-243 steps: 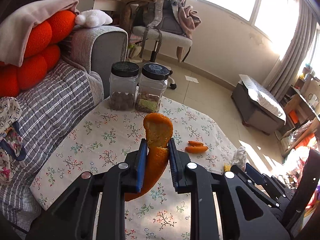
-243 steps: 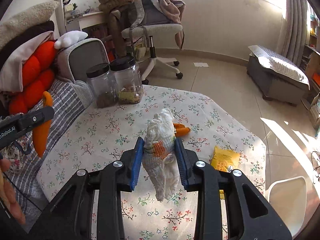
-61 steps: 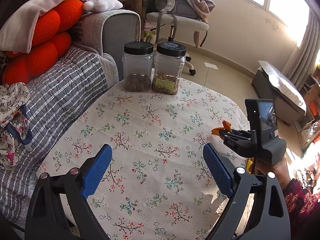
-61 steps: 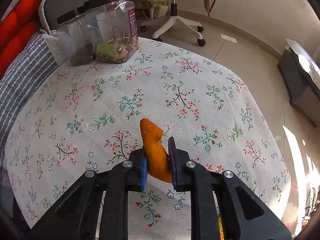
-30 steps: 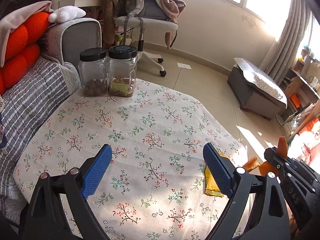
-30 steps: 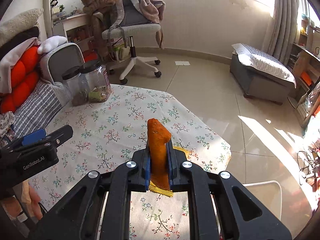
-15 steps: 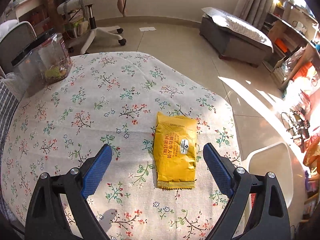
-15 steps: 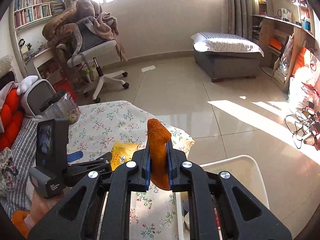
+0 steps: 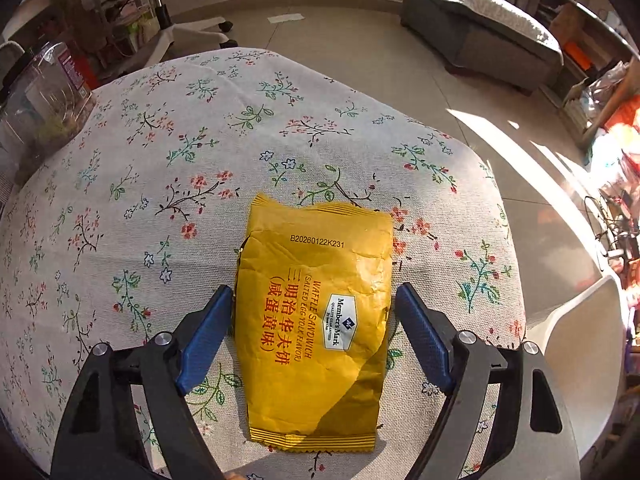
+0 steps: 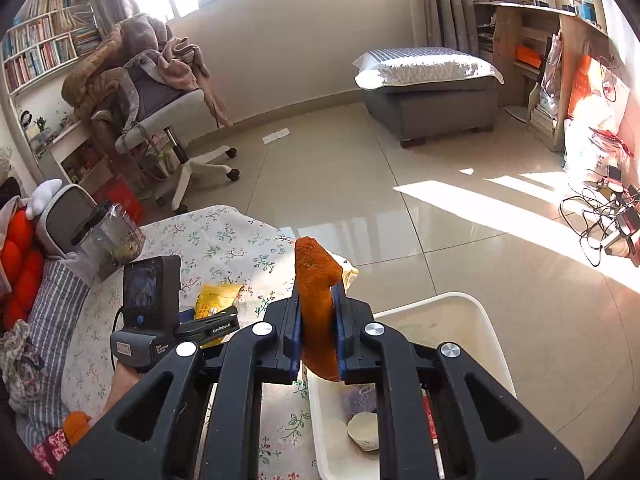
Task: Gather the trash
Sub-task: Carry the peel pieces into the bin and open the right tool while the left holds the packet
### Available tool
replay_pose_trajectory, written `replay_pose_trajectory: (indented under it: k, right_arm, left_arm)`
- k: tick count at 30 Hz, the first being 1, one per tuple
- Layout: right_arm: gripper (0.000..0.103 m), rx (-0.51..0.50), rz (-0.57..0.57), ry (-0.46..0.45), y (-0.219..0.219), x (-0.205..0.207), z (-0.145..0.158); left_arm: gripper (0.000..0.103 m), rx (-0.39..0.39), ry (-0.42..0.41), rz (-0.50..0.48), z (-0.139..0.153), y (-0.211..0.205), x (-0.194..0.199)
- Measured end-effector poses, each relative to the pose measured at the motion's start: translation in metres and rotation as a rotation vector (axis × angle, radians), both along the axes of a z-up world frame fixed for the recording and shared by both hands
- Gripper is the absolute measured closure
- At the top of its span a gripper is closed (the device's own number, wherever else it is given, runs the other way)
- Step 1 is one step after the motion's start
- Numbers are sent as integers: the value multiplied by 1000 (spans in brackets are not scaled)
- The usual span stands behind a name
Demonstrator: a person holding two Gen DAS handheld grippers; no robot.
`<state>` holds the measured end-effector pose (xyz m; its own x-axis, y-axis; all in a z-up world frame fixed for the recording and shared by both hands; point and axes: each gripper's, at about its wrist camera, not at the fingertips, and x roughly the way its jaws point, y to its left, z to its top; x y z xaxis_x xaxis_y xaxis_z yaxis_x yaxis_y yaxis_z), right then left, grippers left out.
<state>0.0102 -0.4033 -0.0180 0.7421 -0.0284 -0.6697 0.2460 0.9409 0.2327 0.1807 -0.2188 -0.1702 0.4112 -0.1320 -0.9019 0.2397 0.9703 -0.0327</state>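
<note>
Left wrist: left tool (image 9: pixel 314 332) closing around crinkled yellow wrapper (image 9: pixel 316 316); right tool (image 10: pixel 316 332) grips rough orange peel (image 10: pixel 316 300).

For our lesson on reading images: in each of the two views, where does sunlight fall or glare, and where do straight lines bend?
Left wrist view: sun warms the yellow wrapper, its lower part shaded; the table edge bulges. Right wrist view: bright patches on the floor, window blown out, shelves bow at the edges.
</note>
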Motion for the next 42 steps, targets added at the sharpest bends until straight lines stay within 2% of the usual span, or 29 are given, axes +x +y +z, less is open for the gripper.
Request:
replay_pose_trajectory:
  k: [1,6,9,18,28,35,42]
  right_arm:
    - [91,-1,4,-1,0,0,0]
    - [91,6,23,-7,3,-1,3]
    - [91,6,33,-20,9,-1,6]
    - [91,-1,35,-36,12,-8,10]
    - [91,-26,11,-44,7,-17,14]
    - [91,-54,-25,-30,-6,-26,12]
    - [91,-73,-90,43,-32,-34,-6]
  left_arm:
    - [45,-1,-3,-5,2,0,0]
    - [58,-64,7,-1,8,12,-3]
    - [62,-108,0,21,20,24,-7]
    - [62,-151,-195,11,93,38,-43]
    - [62,-199,-343,8,142,46,-71]
    - [62,-248,-394,-23,166,38,-92]
    - [62,-260,-387,-109,172,11,-109]
